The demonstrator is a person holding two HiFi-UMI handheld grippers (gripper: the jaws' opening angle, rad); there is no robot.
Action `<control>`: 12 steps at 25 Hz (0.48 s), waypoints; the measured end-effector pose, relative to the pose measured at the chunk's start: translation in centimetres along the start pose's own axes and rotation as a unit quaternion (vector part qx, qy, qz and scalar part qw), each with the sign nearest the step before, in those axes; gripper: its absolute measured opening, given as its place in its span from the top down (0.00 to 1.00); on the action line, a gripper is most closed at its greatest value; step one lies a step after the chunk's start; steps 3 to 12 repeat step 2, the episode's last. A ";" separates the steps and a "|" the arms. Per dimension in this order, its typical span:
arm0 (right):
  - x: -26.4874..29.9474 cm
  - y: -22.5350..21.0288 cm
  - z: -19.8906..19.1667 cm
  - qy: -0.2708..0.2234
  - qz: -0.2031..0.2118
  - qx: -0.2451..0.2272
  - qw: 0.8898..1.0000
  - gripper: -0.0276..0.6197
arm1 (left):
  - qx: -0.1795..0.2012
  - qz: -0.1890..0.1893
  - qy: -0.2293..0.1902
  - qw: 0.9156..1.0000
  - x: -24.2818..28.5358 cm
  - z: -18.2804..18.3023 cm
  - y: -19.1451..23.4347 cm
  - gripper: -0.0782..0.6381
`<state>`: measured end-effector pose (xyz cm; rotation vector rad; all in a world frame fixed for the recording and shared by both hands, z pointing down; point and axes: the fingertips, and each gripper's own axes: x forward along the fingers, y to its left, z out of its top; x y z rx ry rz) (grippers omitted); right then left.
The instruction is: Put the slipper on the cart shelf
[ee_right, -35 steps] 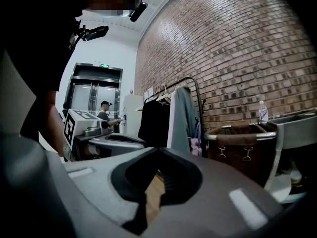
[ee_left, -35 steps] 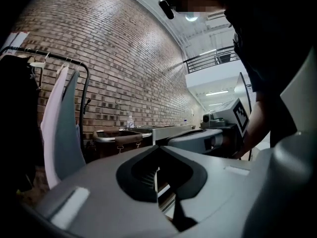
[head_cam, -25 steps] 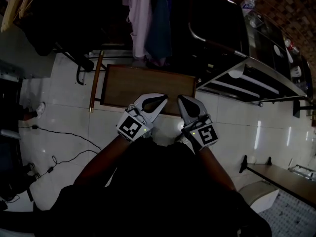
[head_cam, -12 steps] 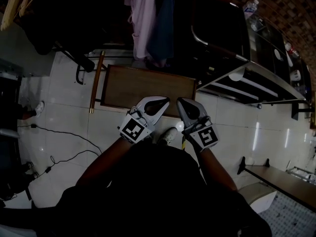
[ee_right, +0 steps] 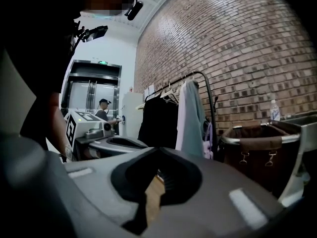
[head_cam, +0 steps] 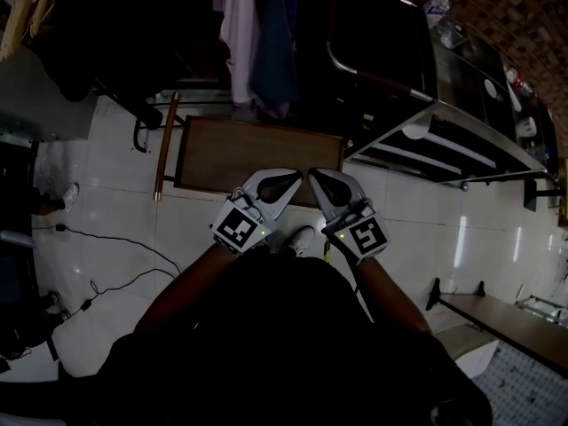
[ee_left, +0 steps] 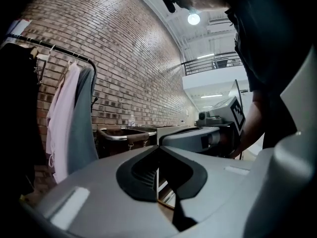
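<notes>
While both pairs of jaws are closed with nothing in them, the left gripper (head_cam: 293,181) and right gripper (head_cam: 316,177) hover side by side over a brown board (head_cam: 257,153). The steel cart (head_cam: 461,142) stands to the right.

No writing can be read here. The green sign (ee_right: 103,62) over the far lift doors (ee_right: 91,95) is too small to make out.

Head view. My white left gripper (head_cam: 286,181) and white right gripper (head_cam: 321,182) sit side by side, tips near each other, jaws closed, over the near edge of a brown rectangular wooden board (head_cam: 257,149) on the glossy white tiled floor (head_cam: 115,211). A dark cart with a curved metal rail (head_cam: 377,51) stands to the upper right. Pink and blue hanging garments (head_cam: 253,34) lie beyond the board.
</notes>
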<state>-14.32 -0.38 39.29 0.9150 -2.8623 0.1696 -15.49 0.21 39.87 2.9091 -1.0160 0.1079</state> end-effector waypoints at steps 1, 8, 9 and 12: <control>-0.2 0.0 0.1 -0.001 0.001 -0.002 1.000 0.95 | 0.000 -0.002 0.001 1.000 0.2 0.0 -0.3 0.89; -0.4 0.0 0.2 -0.002 0.002 -0.003 1.000 0.95 | 0.000 -0.004 0.003 1.000 0.3 0.0 -0.5 0.89; -0.4 0.0 0.2 -0.002 0.002 -0.003 1.000 0.95 | 0.000 -0.004 0.003 1.000 0.3 0.0 -0.5 0.89; -0.4 0.0 0.2 -0.002 0.002 -0.003 1.000 0.95 | 0.000 -0.004 0.003 1.000 0.3 0.0 -0.5 0.89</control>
